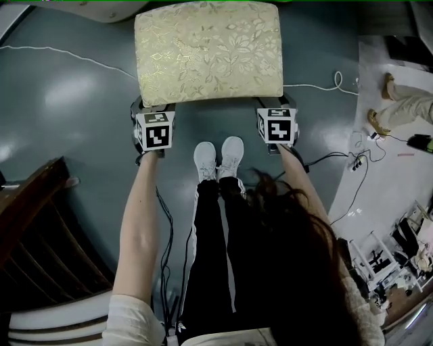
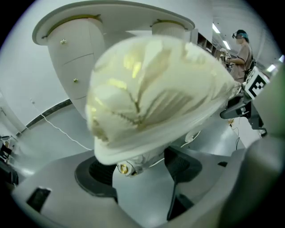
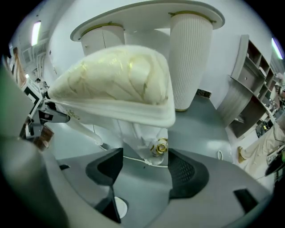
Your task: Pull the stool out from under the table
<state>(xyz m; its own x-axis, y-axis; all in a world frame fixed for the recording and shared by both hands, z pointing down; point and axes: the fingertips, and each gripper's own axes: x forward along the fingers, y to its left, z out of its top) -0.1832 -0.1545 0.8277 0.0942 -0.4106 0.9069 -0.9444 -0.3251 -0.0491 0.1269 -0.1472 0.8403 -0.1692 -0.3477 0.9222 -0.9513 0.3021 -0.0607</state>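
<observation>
Floor (image 1: 67, 94): grey-blue, glossy, with a white cable (image 1: 54, 53) lying across it beyond my left claw. To the right of my right claw it changes to a paler strip.

Table (image 3: 147, 13): white, rounded top on fluted pedestals, standing straight ahead of both claws, behind the stool.

Stool (image 1: 208, 53): cream floral cushion on a white frame, directly in front of my shoes (image 1: 218, 159). Its near left corner lies above my left claw and its near right corner above my right claw. The far edge runs close to the table's rim; whether it sits under that rim I cannot quite tell from above.

Left claw (image 2: 138, 178): jaws wide apart. The stool's near left leg (image 2: 124, 168), with its gold fitting, stands between them, nearer the left pad (image 2: 95, 171). Neither pad presses on it, so nothing is held.

Right claw (image 3: 147, 173): jaws wide apart. The near right leg (image 3: 159, 146), also gold-tipped, stands between them, close to the right pad (image 3: 189, 171) but apart from it. Nothing is held.

Also noted: dark wooden furniture (image 1: 34, 223) behind and left of my left claw, grey shelving (image 3: 249, 89) to the right of my right claw, and another person (image 2: 240, 49) far off to the right.
</observation>
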